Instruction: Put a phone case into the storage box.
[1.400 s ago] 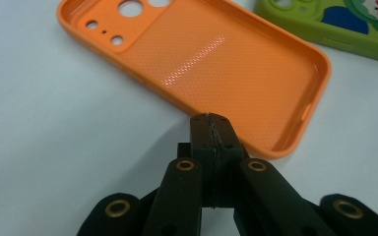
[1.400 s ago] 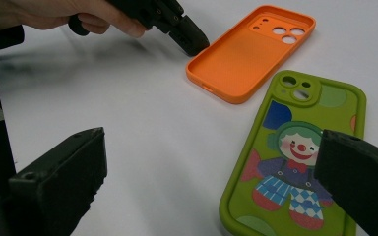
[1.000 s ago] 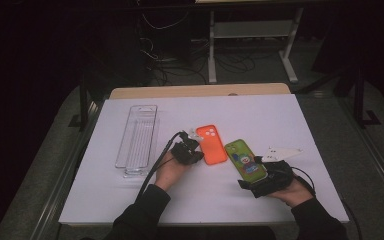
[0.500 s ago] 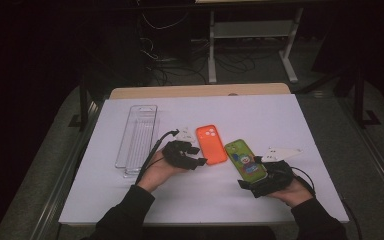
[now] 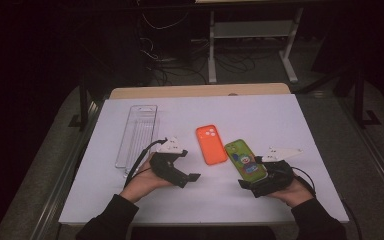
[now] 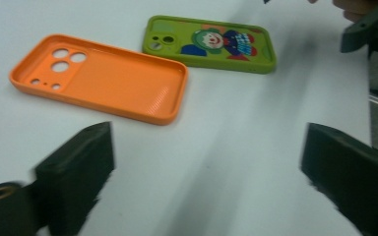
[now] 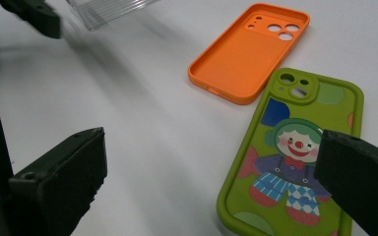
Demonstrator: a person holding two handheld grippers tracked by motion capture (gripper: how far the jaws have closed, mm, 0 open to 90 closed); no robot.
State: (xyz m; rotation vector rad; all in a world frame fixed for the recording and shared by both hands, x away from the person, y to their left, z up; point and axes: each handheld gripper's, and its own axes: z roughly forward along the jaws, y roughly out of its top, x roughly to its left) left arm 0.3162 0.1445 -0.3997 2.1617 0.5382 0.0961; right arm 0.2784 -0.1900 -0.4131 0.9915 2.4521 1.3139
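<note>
Wide white desk (image 5: pixel 230 107), lit against a dark room. Along its left part, a clear plastic tray (image 5: pixel 138 134) lying lengthwise. Near the middle, an orange phone case (image 5: pixel 211 144) lying hollow side up, camera holes at the far end — just beside it on the right, not touching, a green phone case (image 5: pixel 245 159) with a clown picture. Left tongs (image 5: pixel 192 177) held low over bare desk just short of the orange case, jaws just spread wide, nothing between them. Right tongs (image 5: pixel 246 184) at the near end of the green case, jaws wide apart too — one to each side of the case's near corner in the right gripper view, pressing on nothing.
</note>
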